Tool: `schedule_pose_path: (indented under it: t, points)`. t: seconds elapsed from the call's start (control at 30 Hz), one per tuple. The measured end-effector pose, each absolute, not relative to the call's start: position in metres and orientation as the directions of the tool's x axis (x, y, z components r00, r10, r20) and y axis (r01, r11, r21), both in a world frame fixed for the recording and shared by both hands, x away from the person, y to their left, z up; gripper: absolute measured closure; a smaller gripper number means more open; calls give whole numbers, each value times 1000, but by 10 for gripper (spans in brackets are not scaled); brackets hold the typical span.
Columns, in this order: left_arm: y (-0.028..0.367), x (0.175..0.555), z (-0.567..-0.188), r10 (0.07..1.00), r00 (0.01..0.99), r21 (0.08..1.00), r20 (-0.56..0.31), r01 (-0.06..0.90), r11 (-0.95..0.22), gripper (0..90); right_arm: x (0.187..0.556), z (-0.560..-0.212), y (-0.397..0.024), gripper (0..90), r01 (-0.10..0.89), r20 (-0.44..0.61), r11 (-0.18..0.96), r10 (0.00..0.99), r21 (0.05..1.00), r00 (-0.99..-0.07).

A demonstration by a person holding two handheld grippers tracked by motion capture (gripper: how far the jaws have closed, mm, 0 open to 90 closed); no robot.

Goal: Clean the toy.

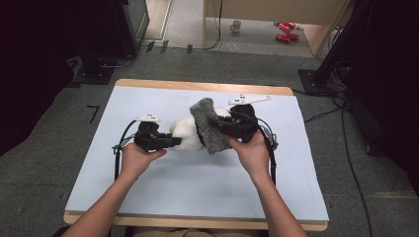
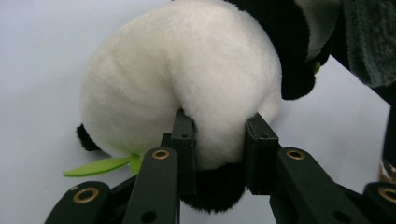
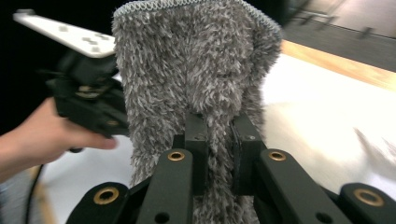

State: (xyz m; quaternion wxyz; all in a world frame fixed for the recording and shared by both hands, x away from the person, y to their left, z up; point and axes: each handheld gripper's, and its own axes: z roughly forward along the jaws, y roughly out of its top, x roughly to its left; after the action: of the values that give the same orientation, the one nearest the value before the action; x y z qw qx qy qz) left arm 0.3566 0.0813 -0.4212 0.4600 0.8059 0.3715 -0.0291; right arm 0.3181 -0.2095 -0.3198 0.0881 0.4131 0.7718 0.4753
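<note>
Pale blue-topped desk [image 1: 197,182] carried everything. White-and-black plush panda toy [image 1: 187,134] lay mid-desk, long axis left-right, between both hands. Grey shaggy microfibre cloth [image 1: 210,126] hung upright just right of panda, touching it. Left hand-held gripper [image 1: 170,141] pinched panda's white rump. Right hand-held gripper [image 1: 225,129] clamped tight on cloth, nearer panda's head.

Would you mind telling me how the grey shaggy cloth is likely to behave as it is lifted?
The grey cloth probably stays floppy: it folds over above the right gripper. It looks light for its size, being thin and fluffy. Its long pile seems unlikely to slip, since the fingers sink into it.
</note>
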Motion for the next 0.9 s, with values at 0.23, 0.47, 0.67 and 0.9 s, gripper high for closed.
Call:
schedule_pose_path:
  t: [0.23, 0.47, 0.67, 0.9]
  points:
    - [77, 349, -417, 570, 699, 699, -431, 659, -279, 698, 305, -317, -181, 811, 544, 287, 247, 639, 802, -714]
    - [69, 347, -418, 568, 687, 696, -454, 671, -256, 689, 321, -361, -166, 808, 606, 309, 276, 662, 746, -682]
    - [64, 350, -427, 580, 684, 684, -443, 676, -274, 689, 330, -385, -165, 809, 603, 217, 336, 718, 724, -661]
    - [65, 352, -428, 575, 698, 692, -426, 661, -289, 691, 334, -381, -184, 810, 605, 181, 321, 762, 728, -622]
